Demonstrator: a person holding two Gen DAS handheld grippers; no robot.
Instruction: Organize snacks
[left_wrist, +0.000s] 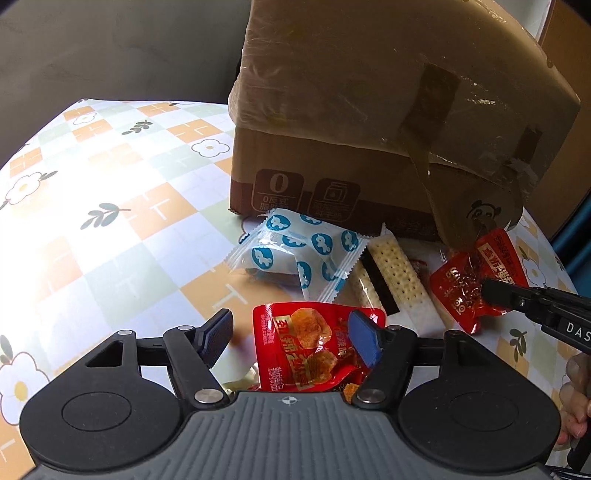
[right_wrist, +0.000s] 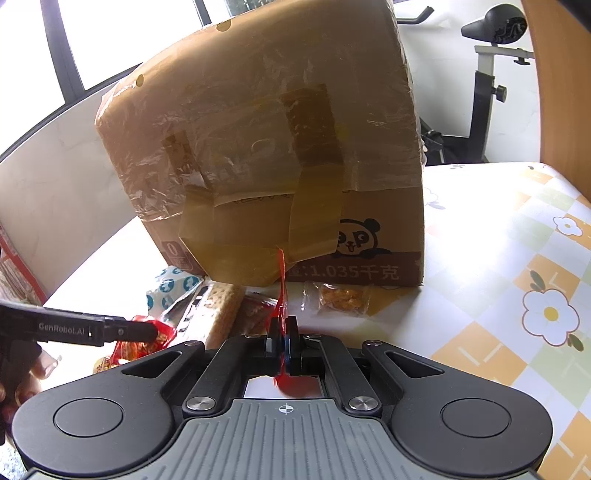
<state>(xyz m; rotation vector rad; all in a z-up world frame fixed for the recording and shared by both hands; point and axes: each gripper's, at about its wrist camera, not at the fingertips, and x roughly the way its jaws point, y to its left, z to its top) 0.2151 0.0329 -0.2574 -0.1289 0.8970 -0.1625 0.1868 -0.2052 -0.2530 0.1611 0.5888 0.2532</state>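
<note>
In front of the box (left_wrist: 369, 122), the right gripper (right_wrist: 282, 338) pinches a red packet (left_wrist: 469, 280) by its edge; the left gripper (left_wrist: 291, 332), jaws wide, straddles a second red packet (left_wrist: 306, 343) untouched; sorting is midway; next, I judge, close left on it.

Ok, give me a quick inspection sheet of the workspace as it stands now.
Surface: table under a flowered checked cloth.
Job's things: red snack pack between the left fingers; second red pack; blue-spotted pack; crackers; taped cardboard box.
Clutter: nothing seen.
Grippers: left gripper open around the red pack; right gripper shut on the second pack.
Cables: nothing seen.
Surroundings: exercise bike, window.
</note>
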